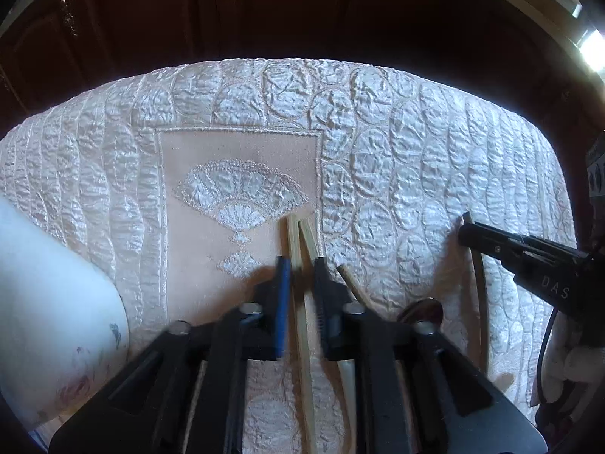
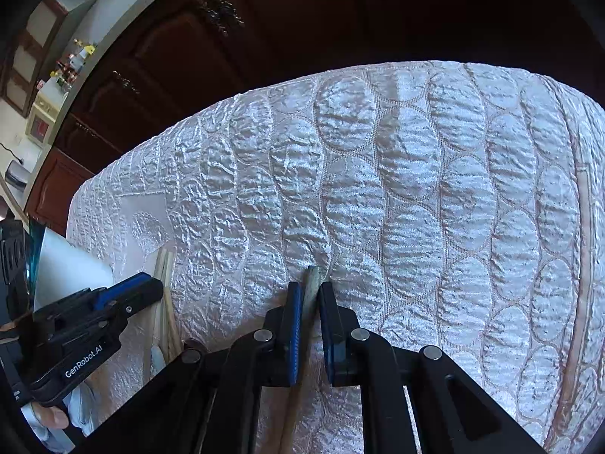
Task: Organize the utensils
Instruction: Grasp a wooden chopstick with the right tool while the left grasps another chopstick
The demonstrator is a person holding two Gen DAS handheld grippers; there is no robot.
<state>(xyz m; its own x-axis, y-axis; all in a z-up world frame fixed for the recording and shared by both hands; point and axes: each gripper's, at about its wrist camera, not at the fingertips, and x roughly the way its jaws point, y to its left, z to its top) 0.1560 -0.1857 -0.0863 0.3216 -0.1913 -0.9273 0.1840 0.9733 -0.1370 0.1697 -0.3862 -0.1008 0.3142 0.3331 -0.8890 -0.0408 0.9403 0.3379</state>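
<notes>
- Left gripper (image 1: 300,265): jaws closed down on a pair of pale wooden chopsticks (image 1: 298,242); tips stick out just past the fingers and splay apart in a narrow V, shafts run back btwn the pads toward the cam.
- Chopsticks lie over the smooth peach panel w/ the embroidered fan motif (image 1: 238,196) – right at its right-hand border.
- Right gripper (image 2: 310,291): jaws closed on a thin grey-green stick-like utensil handle (image 2: 313,283); its end pokes out a little beyond the fingertips. Which utensil it is – can't tell.
- Quilted white-pink tablecloth (image 2: 435,189) covers the whole table, under both grippers.
- Right of the left gripper: another thin dark-tipped stick (image 1: 349,276) on the cloth, plus a dark rounded spoon-like bowl (image 1: 421,312), partly hidden by the gripper frame.
- White ceramic container w/ floral print (image 1: 53,321) at near left, beside the left gripper.
- Dark wood cabinets (image 1: 264,19) behind the table.
</notes>
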